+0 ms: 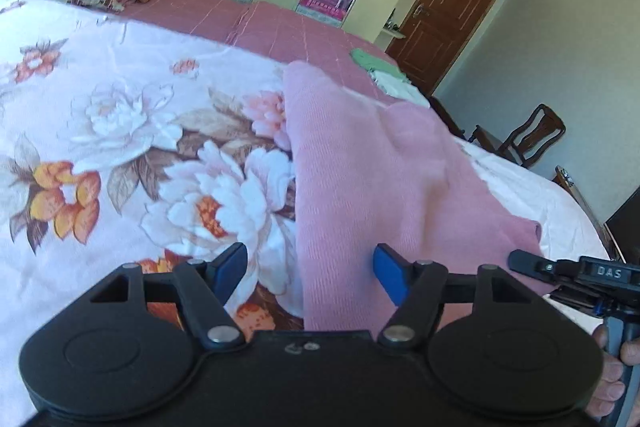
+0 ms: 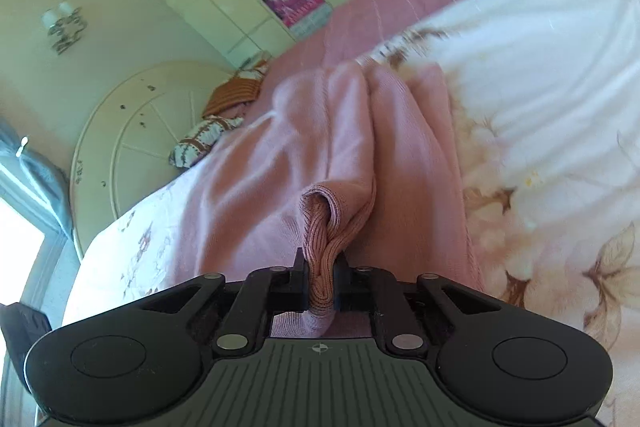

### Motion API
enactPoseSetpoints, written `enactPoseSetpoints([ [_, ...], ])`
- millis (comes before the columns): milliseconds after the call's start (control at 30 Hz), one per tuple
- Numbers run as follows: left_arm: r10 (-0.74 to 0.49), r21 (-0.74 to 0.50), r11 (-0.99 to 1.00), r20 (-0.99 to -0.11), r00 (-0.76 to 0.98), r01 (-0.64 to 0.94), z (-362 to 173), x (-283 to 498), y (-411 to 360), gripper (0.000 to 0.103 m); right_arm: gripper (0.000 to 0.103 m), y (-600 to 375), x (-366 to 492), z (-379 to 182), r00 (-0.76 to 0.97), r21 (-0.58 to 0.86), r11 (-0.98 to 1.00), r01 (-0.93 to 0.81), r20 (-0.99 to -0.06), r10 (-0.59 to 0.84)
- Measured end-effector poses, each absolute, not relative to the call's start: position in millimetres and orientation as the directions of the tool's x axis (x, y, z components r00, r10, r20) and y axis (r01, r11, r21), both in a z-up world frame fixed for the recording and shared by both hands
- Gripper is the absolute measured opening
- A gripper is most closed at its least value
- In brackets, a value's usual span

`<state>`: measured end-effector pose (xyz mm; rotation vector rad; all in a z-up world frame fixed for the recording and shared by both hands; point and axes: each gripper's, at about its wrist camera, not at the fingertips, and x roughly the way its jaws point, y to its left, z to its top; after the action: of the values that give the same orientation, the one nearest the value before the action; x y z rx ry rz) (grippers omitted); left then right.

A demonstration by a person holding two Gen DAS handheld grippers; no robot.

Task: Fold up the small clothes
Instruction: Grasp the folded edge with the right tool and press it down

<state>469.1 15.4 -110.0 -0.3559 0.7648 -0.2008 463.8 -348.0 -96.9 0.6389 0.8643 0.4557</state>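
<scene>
Pink garment (image 2: 320, 155): soft, light, limp; best held at hems. Right gripper (image 2: 320, 279) pinches its ribbed edge; left gripper (image 1: 310, 275) agape, empty.

Left claw (image 1: 310, 273): jaws stood apart, nothing pinched.
Right claw (image 2: 320, 277): jaws clamped on a pink knit fold.

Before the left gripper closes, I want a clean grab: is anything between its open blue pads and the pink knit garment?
Nothing visible. The left gripper is open over the pink knit garment, whose edge lies between its pads; only the floral bedsheet is beneath.
</scene>
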Motion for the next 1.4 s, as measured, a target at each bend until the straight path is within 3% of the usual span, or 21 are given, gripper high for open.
enactPoseSetpoints([
  [133, -0.354, -0.388, 0.915, -0.628, 0.693, 0.116, -104, 472, 10, 0.069, 0.009, -357, 446, -78, 0.600, 0.637, 0.754, -0.160, -0.544, 0.586],
  [267, -0.325, -0.302, 0.942, -0.709, 0.626, 0.147, -118, 479, -3, 0.073, 0.009, -369, 438, -102, 0.563, 0.614, 0.783, -0.100, -0.614, 0.554],
  [367, -0.319, -0.284, 0.945, -0.689, 0.651, 0.162, -112, 473, 0, 0.071, 0.010, -377, 442, -116, 0.538, 0.665, 0.744, -0.066, -0.604, 0.587],
  [400, -0.313, -0.283, 0.946, -0.676, 0.667, 0.158, -108, 472, 4, 0.071, 0.017, -378, 441, -108, 0.548, 0.646, 0.759, -0.086, -0.606, 0.577],
  [433, -0.308, -0.290, 0.946, -0.661, 0.684, 0.145, -105, 473, 10, 0.071, 0.041, -379, 439, -99, 0.571, 0.618, 0.780, -0.096, -0.608, 0.552],
  [467, -0.306, -0.301, 0.944, -0.652, 0.694, 0.133, -104, 475, 15, 0.071, 0.052, -383, 437, -90, 0.608, 0.596, 0.796, -0.108, -0.594, 0.527],
  [500, -0.300, -0.314, 0.943, -0.644, 0.704, 0.114, -103, 478, 21, 0.071, 0.055, -388, 436, -82, 0.644, 0.601, 0.789, -0.129, -0.554, 0.528],
  [667, -0.318, -0.371, 0.925, -0.631, 0.707, 0.084, -102, 507, 25, 0.070, 0.051, -388, 480, -78, 0.629, 0.634, 0.763, -0.128, -0.543, 0.556],
  [867, -0.307, -0.356, 0.932, -0.674, 0.672, 0.069, -117, 525, 14, 0.072, 0.044, -355, 515, -103, 0.543, 0.558, 0.813, -0.164, -0.637, 0.547],
  [1033, -0.322, -0.388, 0.920, -0.662, 0.677, 0.058, -127, 521, 20, 0.074, 0.043, -334, 504, -100, 0.542, 0.495, 0.814, -0.303, -0.614, 0.575],
  [1167, -0.324, -0.379, 0.923, -0.661, 0.677, 0.072, -125, 523, 20, 0.074, 0.043, -340, 515, -109, 0.556, 0.479, 0.847, -0.230, -0.649, 0.518],
  [1333, -0.310, -0.350, 0.933, -0.667, 0.677, 0.083, -122, 527, 16, 0.073, 0.043, -341, 525, -116, 0.512, 0.533, 0.814, -0.230, -0.645, 0.567],
  [1367, -0.307, -0.344, 0.935, -0.661, 0.685, 0.087, -119, 528, 16, 0.073, 0.036, -336, 526, -114, 0.506, 0.515, 0.818, -0.255, -0.650, 0.567],
  [1400, -0.303, -0.339, 0.937, -0.653, 0.694, 0.090, -116, 528, 15, 0.071, 0.019, -330, 527, -113, 0.491, 0.492, 0.822, -0.287, -0.661, 0.567],
])
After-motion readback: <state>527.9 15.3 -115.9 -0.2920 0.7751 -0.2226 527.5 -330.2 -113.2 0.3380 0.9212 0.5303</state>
